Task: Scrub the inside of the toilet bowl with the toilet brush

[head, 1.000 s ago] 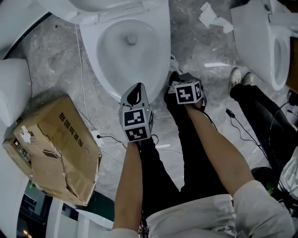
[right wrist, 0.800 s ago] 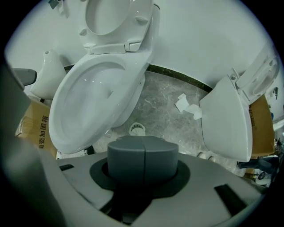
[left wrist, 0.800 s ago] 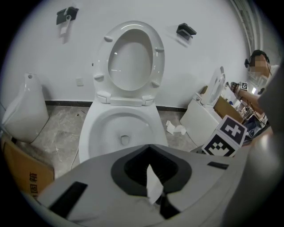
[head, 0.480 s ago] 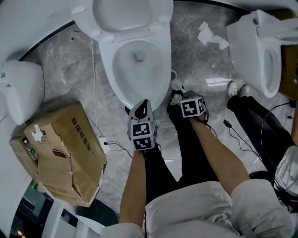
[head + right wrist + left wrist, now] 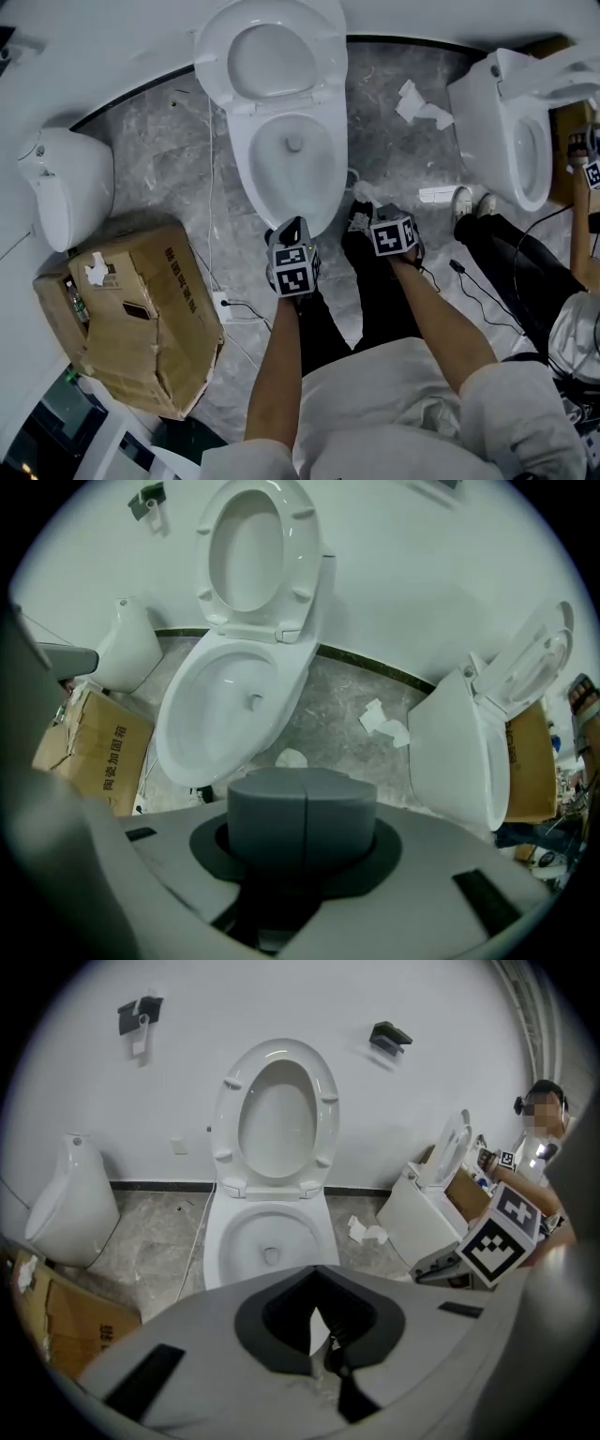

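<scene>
Since a second ago the view has pulled back and both grippers have come up. The toilet looks smaller now, and its raised seat (image 5: 214,66) has come into sight. The left gripper (image 5: 287,234) covered the near rim before. Now it sits just at that rim. The right gripper (image 5: 392,234) is a little to its right.

The cardboard box (image 5: 141,323) lies at the near left. It is brown, dented and torn. A scrap of white paper (image 5: 97,270) sits on its top. Something like a bottle (image 5: 75,305) shows through its torn left side. Inside the toilet bowl (image 5: 279,176) there is only smooth white wall and a small drain hole (image 5: 294,144) at the bottom.

The bowl stands in the middle of the scene, just beyond the two grippers. It is white all over and looks clean.

The left gripper's jaws are almost together, with only a thin slit of light showing, and nothing is between them. The right gripper's jaws are pressed flat together, and nothing is between them either.

The floor (image 5: 183,173) is grey stone with pale streaks. Crumpled paper (image 5: 417,101) lies on it at the far right. Thin cables (image 5: 246,306) run across it beside the box. A white urinal (image 5: 70,192) stands at the left against the white wall (image 5: 112,37). A second toilet (image 5: 497,141) stands at the right. Near it are another person's black trouser legs (image 5: 511,262) and a white shoe (image 5: 462,202).
</scene>
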### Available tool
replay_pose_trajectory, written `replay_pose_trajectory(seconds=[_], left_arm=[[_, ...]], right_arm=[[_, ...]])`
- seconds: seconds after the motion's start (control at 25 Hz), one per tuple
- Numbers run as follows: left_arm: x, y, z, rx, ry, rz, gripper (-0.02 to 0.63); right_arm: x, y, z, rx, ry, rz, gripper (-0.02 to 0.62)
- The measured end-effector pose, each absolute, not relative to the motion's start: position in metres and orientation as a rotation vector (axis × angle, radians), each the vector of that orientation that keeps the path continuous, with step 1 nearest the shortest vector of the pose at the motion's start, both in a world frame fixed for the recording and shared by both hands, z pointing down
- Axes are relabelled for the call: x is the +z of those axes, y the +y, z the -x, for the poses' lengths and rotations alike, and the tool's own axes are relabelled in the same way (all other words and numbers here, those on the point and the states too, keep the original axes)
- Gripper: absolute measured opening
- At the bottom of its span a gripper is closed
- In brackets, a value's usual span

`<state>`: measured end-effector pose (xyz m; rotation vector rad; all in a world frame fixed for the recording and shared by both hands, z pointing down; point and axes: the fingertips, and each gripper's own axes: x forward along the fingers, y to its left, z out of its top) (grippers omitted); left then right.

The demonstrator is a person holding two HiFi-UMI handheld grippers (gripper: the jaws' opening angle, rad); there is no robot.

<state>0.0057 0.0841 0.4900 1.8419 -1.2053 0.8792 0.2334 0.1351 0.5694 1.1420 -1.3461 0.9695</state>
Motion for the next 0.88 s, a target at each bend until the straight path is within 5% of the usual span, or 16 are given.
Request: replay_pose_trajectory(seconds=[0.88], left_arm=[[0.424,0.114,0.022,0.778,-1.298,-1.753,0.023]], right_arm=[[0.471,0.108,-0.235,0.684,-1.492,-1.185,0.17]])
